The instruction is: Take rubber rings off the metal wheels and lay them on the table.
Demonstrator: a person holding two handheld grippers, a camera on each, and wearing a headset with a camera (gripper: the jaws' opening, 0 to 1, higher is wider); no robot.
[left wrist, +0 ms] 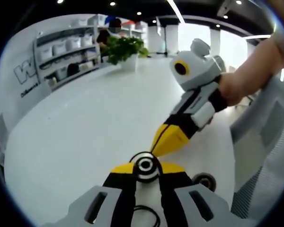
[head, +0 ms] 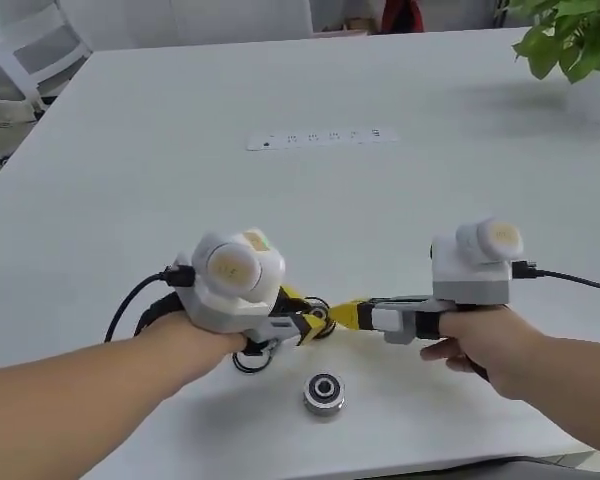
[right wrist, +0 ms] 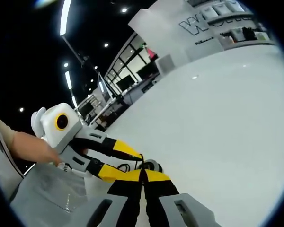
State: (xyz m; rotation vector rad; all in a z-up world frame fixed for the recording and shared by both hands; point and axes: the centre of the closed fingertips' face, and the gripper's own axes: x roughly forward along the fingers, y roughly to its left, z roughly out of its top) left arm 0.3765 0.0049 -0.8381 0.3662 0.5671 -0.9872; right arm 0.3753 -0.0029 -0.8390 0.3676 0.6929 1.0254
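A small metal wheel (left wrist: pixel 146 164) is pinched between the jaws of the left tool (left wrist: pixel 146 169), just above the white desk (head: pixel 280 90). The right tool (right wrist: pixel 143 174), jaws pressed together, is set tip-first against that wheel's rim. A second wheel (head: pixel 324 393) and a loose rubber ring (head: pixel 250 360) are seen lying on the desk nearby.

Left claw (left wrist: pixel 144 172), right claw (right wrist: pixel 142 174) yellow-black; wheel (left wrist: pixel 145 163) silver-black; table (head: pixel 180 200) white.
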